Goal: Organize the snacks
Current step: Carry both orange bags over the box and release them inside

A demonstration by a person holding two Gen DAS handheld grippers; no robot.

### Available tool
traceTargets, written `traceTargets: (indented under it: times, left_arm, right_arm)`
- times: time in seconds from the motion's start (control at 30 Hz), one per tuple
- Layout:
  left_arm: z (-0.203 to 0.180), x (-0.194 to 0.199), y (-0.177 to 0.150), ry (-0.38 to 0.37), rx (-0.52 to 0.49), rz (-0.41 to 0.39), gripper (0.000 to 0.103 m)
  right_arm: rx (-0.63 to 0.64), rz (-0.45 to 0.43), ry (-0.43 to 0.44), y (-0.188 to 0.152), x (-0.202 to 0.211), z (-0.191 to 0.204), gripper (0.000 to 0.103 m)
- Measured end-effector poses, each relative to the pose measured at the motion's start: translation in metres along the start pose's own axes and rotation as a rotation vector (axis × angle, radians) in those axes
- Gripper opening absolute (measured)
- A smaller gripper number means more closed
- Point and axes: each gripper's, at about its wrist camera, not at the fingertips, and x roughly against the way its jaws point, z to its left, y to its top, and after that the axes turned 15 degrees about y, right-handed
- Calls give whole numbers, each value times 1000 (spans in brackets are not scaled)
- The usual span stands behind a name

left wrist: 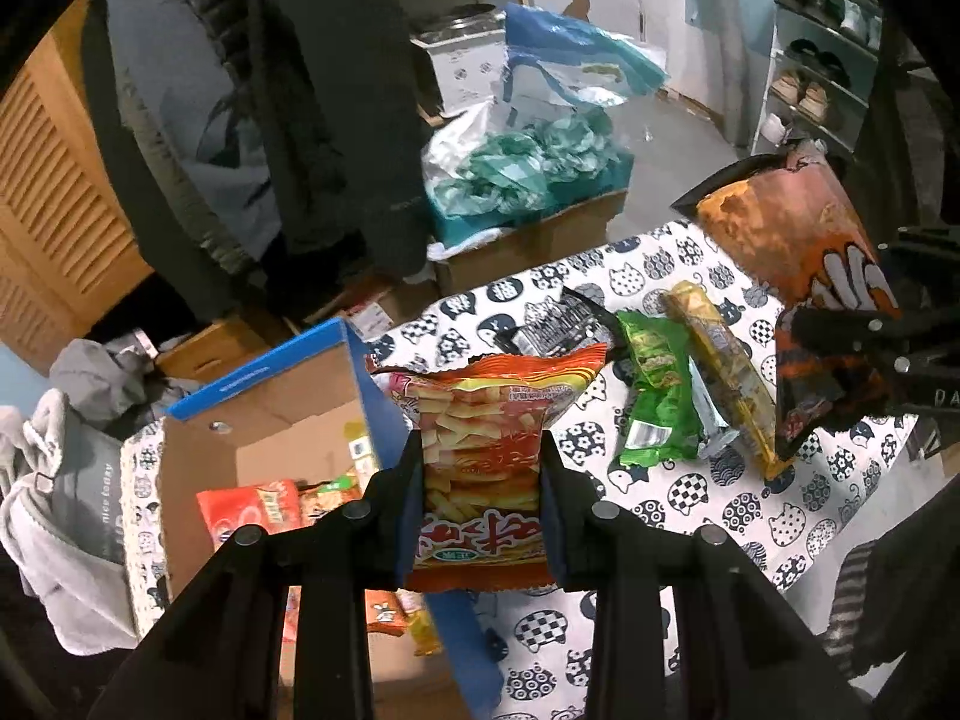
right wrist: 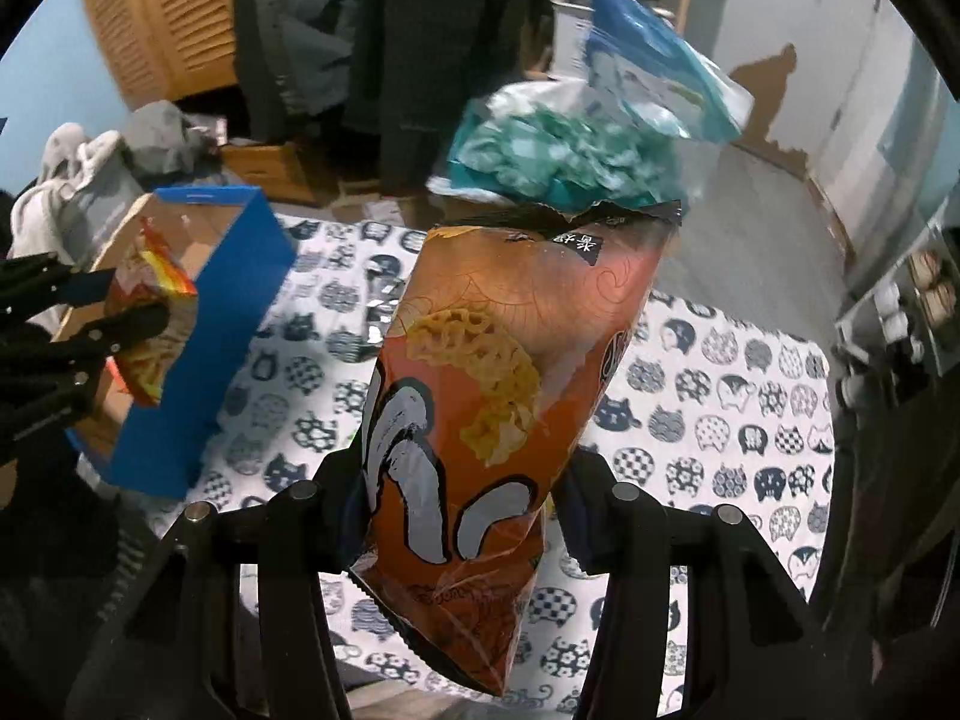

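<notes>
My left gripper [left wrist: 483,480] is shut on a red and yellow snack bag [left wrist: 486,420] and holds it above the right wall of the blue cardboard box [left wrist: 264,372]. It also shows in the right wrist view [right wrist: 150,324]. My right gripper [right wrist: 459,480] is shut on a large orange snack bag [right wrist: 492,396] and holds it up above the table; it shows at the right of the left wrist view [left wrist: 798,264]. A green bag [left wrist: 657,396], a yellow bag [left wrist: 720,378] and a black bag [left wrist: 558,324] lie on the cat-print cloth [left wrist: 750,516].
Inside the box lie several red and orange snack packs [left wrist: 252,510]. Beyond the table stand a carton with teal plastic bags [left wrist: 528,174], hanging dark coats [left wrist: 336,96], a shoe rack [left wrist: 816,78] and piled clothes [left wrist: 66,480].
</notes>
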Motion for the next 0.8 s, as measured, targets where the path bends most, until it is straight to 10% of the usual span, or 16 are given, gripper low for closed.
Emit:
traceTargets:
  times: [0.8]
  left_arm:
    - [85,-3,-33,86,131,23,34]
  right_arm:
    - [183,12,106,62,-36,111,51]
